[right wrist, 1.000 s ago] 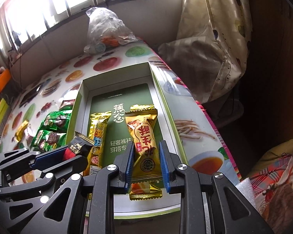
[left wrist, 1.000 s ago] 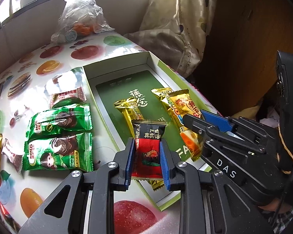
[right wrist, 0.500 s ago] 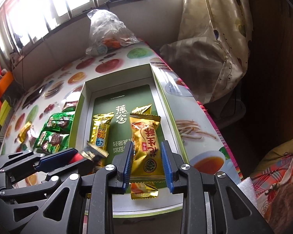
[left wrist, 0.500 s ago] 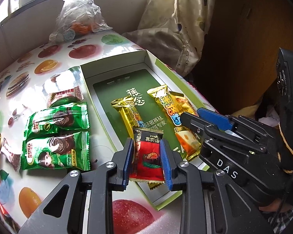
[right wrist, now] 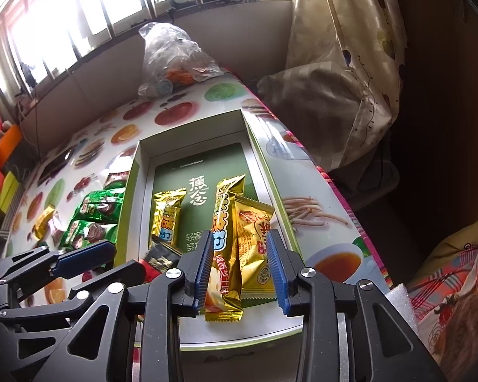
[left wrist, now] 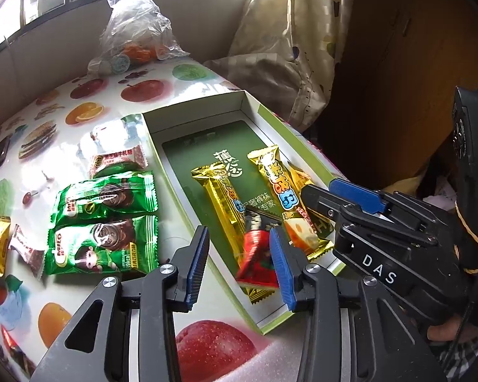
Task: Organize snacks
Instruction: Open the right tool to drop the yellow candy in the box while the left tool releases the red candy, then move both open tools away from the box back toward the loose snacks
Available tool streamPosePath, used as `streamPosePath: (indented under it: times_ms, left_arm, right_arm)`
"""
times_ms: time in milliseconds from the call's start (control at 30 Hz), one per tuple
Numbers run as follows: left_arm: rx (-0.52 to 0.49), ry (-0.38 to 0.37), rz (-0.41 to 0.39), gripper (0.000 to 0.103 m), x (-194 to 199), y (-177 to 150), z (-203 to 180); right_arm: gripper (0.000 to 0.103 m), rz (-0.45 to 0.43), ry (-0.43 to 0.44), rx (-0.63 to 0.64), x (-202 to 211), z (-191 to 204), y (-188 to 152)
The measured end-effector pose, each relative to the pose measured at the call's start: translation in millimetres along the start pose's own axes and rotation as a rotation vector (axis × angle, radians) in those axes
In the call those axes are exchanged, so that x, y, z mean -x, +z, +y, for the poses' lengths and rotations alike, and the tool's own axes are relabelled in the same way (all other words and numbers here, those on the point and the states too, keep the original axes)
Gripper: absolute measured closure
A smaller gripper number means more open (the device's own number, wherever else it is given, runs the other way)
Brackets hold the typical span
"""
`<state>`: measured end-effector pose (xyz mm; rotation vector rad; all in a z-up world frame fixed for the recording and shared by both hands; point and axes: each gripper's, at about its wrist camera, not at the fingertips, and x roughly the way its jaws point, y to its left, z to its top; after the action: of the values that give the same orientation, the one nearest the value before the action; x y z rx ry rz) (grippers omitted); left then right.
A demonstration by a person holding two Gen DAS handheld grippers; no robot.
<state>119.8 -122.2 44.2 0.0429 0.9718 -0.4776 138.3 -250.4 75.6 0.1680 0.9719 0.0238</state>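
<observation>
From the left wrist view, the left gripper (left wrist: 239,264) hung over the near end of the box (left wrist: 283,127), its jaws wide apart and gripping nothing. The red packet (left wrist: 256,259) sat blurred between them, apparently dropping or just landed, its upper end lying across the near end of a gold bar (left wrist: 226,210). A second gold bar (left wrist: 278,187) lay along the right side of the box, with a gold packet (left wrist: 299,176) peeping out beyond it. Two green packets (left wrist: 105,222), a brown candy (left wrist: 116,159) and a few small sweets remained on the tabletop (left wrist: 137,92) by the box's left wall. To finish the release well, the person probably needed to lift the gripper straight up, so that a pad did not drag the red packet over the near wall.

From the right wrist view, the right gripper (right wrist: 240,270) also stood open and held nothing; the gold packet (right wrist: 256,248) and the second gold bar (right wrist: 221,245) lay loose between its pads, near the right wall of the box (right wrist: 263,156). The gold packet overlapped the bar's edge. The same straight withdrawal looked wise here, since foil wrappers likely slide easily. The left gripper (right wrist: 89,256) appeared at the lower left, with the red packet (right wrist: 157,261) partly hidden behind it.
</observation>
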Motion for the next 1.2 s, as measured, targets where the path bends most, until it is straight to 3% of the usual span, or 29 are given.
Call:
streamPosePath:
  times_ms: [700, 1200]
  left_arm:
    - [0.049, 0.075, -0.088, 0.061, 53, -16, 30]
    - [0.169, 0.166, -0.100, 0.061, 78, -47, 89]
  right_arm:
    - [0.066, -0.053, 0.054, 0.049, 26, 35, 1]
    - [0.066, -0.037, 0.128, 0.148, 17, 91, -3]
